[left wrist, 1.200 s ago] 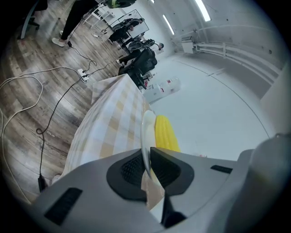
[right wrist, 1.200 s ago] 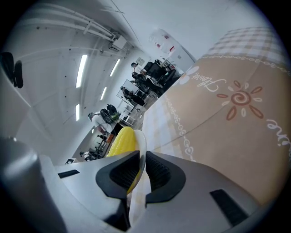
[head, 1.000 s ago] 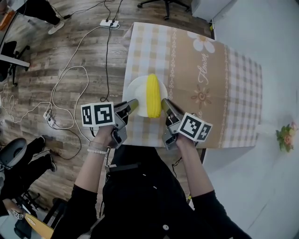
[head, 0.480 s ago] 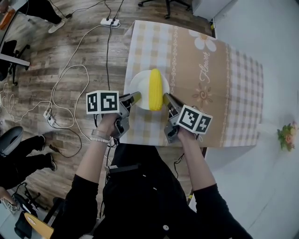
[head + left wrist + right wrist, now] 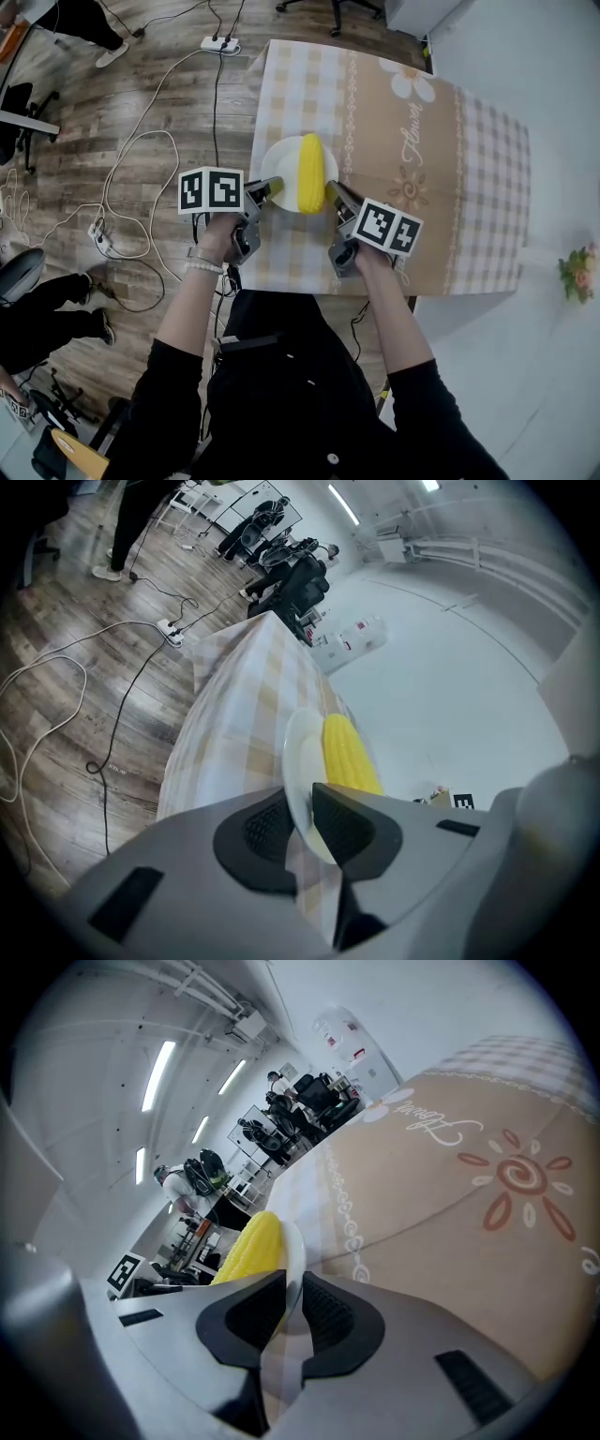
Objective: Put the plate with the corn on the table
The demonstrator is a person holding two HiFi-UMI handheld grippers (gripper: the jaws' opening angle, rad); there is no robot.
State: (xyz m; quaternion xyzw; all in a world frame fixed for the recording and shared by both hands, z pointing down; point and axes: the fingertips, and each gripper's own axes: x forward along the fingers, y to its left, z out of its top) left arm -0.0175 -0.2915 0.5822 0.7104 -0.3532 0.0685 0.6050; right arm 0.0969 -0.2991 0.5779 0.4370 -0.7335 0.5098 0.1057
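A white plate (image 5: 281, 169) carries a yellow corn cob (image 5: 311, 173) over the near left part of the table (image 5: 441, 159), which has a beige and checked cloth. My left gripper (image 5: 269, 190) is shut on the plate's left rim, and my right gripper (image 5: 332, 194) is shut on its right rim. In the left gripper view the plate's edge (image 5: 298, 761) sits between the pads of the left gripper (image 5: 302, 819), with the corn (image 5: 349, 757) beyond. The right gripper view has the rim (image 5: 296, 1246) pinched in the right gripper (image 5: 290, 1309), beside the corn (image 5: 248, 1246). Whether the plate touches the cloth I cannot tell.
Cables and a power strip (image 5: 217, 45) lie on the wooden floor left of the table. A chair base (image 5: 333, 9) stands beyond the far edge. A small bunch of flowers (image 5: 576, 272) is on the pale floor at the right.
Both grippers have carried the plate and corn away from the person, farther in over the table from its near edge.
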